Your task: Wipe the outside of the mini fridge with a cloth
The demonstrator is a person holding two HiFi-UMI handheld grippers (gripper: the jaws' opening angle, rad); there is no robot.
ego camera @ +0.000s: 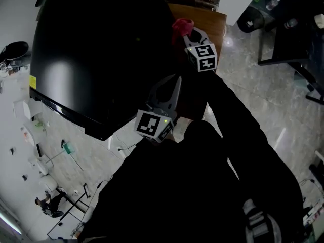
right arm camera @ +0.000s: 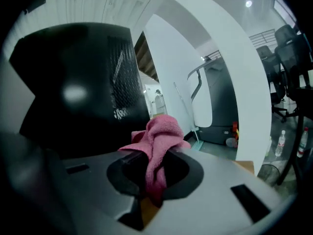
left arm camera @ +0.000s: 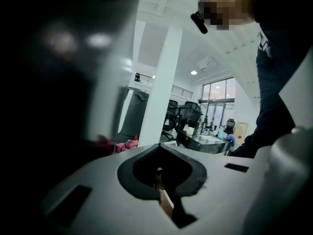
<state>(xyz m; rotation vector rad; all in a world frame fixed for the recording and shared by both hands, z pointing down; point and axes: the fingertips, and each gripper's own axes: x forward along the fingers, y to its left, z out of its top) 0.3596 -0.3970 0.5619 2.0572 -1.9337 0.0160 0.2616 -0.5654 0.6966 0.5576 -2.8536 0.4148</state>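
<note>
The black mini fridge fills the upper left of the head view. In the right gripper view its dark side stands just left of the jaws. My right gripper is shut on a pink cloth at the fridge's far right corner. The cloth bunches up out of the right gripper. My left gripper is lower and nearer me, beside the fridge's right side, with jaws together and nothing in them. From the left gripper the fridge is a dark blur at left, and the cloth shows beyond.
A brown wooden surface lies behind the fridge. A black desk with bottles stands at the far right on the pale stone floor. A white pillar and office chairs are further off. The person's dark sleeves cover the lower middle.
</note>
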